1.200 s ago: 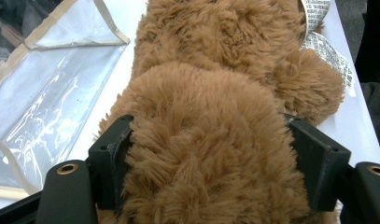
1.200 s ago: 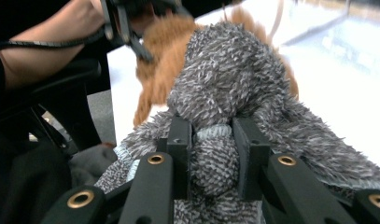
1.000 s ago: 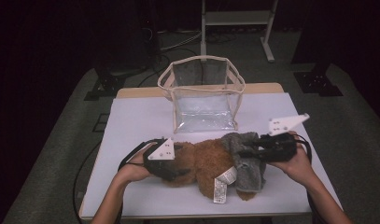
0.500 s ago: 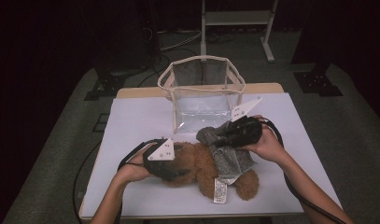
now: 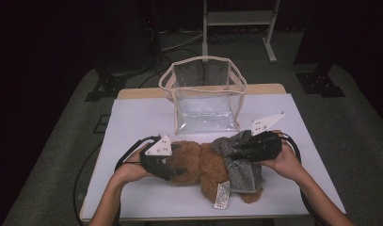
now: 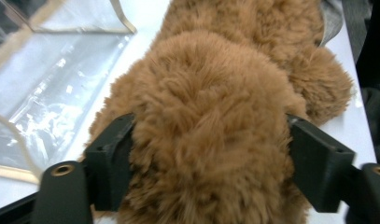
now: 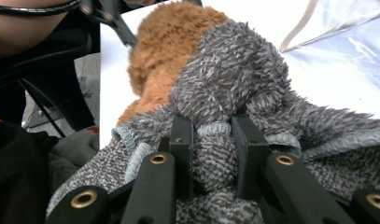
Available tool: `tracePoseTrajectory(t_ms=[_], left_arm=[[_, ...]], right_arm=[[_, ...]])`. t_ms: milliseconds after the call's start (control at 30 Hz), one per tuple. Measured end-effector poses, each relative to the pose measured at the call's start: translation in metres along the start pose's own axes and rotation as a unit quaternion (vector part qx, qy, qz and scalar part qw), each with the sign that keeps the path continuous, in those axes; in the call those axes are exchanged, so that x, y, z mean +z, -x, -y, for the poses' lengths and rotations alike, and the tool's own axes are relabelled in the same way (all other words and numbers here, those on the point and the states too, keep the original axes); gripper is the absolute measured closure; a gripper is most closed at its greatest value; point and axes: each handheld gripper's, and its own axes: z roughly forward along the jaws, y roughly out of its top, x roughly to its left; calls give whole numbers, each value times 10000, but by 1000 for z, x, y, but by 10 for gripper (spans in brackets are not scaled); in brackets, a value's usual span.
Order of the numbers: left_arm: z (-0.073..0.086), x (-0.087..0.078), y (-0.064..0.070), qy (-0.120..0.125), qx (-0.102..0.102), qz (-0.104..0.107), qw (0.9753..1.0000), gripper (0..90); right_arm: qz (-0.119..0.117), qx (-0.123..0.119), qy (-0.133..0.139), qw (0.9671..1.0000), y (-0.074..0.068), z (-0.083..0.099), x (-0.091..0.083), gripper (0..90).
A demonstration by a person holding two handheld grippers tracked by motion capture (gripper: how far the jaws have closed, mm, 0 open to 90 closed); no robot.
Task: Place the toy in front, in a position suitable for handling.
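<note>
Teddy bear (image 5: 198,162) lies near the desk's (image 5: 132,122) front edge; my left tongs (image 6: 211,154) clamp its head, right tongs (image 7: 211,140) pinch the grey sweater (image 7: 234,88), half off. Clear bag (image 5: 205,101) waits empty.

A fluffy brown plush teddy bear (image 5: 198,165) lies flat on the white worktop (image 5: 142,117), stretched sideways just in front of the clear plastic bag. Its fur is thick and ginger-brown, its round head (image 6: 211,121) squeezed in at both sides. A grey knitted fleece garment with pale blue trim (image 7: 243,107) covers its body, bunched and pinched at the edge. A white fabric label (image 5: 222,197) sticks out near its lower end.
</note>
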Motion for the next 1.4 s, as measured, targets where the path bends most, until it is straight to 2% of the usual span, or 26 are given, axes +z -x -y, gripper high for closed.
tracePoseTrajectory(t_ms=[200, 467, 567, 633, 700, 800, 967, 1133, 1233, 1400], left_arm=[[4, 2, 2, -61, 30, -9, 10000, 284], [5, -1, 7, -141, 176, 11, 9997, 284], [5, -2, 8, -123, 203, 23, 9997, 284], [4, -2, 9, -175, 251, 24, 9995, 284], [3, -3, 9, -197, 268, 18, 9994, 284], [2, -4, 8, -192, 258, 19, 9995, 282], [-1, -9, 5, -177, 240, 7, 9996, 224], [-8, -11, 6, 92, 225, 138, 9996, 193], [-10, -6, 6, 22, 220, 218, 9995, 201], [-6, -2, 10, -43, 200, 276, 9994, 322]], right_arm=[[89, -301, -267, 9992, -7, -26, 10, 715], [-261, -531, -361, 9976, -14, -49, 46, 713], [-201, -565, -346, 9976, -13, -52, 39, 711], [-59, -550, -259, 9981, -9, -54, 28, 711], [96, -464, -177, 9987, -2, -53, 17, 711], [139, -234, -127, 9995, 10, -46, 10, 711], [-62, -79, -131, 9999, 10, -28, 23, 713], [-230, -189, -6, 9996, -2, -17, 26, 715], [-247, -282, -13, 9993, -10, -15, 25, 715], [-141, -360, -82, 9992, -13, -18, 25, 714]])
